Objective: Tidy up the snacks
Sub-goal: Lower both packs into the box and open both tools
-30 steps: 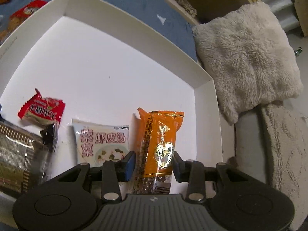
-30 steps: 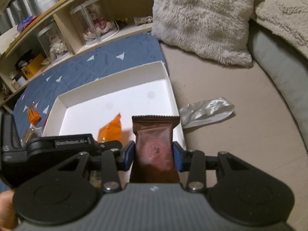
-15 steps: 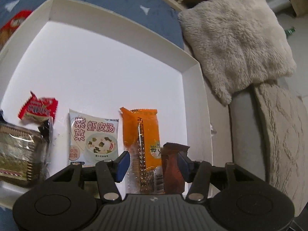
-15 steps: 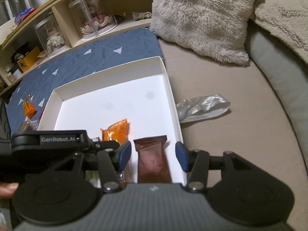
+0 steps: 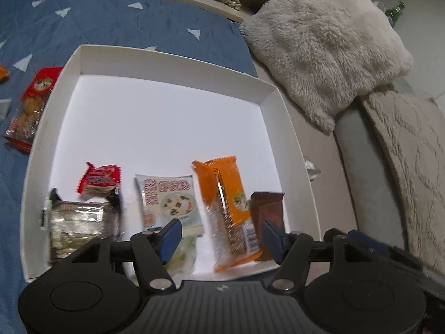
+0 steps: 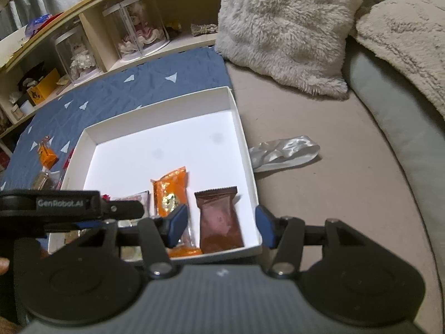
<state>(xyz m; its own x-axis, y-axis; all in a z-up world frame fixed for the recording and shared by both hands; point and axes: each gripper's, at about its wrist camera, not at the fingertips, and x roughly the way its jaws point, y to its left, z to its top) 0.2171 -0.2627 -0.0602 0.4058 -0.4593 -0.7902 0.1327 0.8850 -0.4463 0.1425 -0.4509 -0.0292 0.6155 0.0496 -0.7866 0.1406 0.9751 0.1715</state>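
Observation:
A white box (image 5: 281, 111) (image 6: 242, 130) holds a row of snacks along its near wall: a dark clear pack (image 5: 80, 222), a small red packet (image 5: 101, 178), a white soup packet (image 5: 169, 197), an orange bar (image 5: 225, 194) (image 6: 171, 192) and a brown bar (image 5: 267, 208) (image 6: 219, 217). My left gripper (image 5: 222, 238) is open and empty above the orange bar's near end. My right gripper (image 6: 221, 226) is open and empty above the brown bar.
A red snack pack (image 5: 30, 105) lies on the blue quilt (image 5: 125, 22) left of the box, an orange packet (image 6: 46, 154) too. A crumpled silver wrapper (image 6: 283, 153) lies right of the box. Fluffy cushions (image 6: 283, 27) and a shelf (image 6: 97, 36) stand behind.
My left gripper let go of the orange bar and drew back. My right gripper laid the brown bar in the box beside it, opened and drew back.

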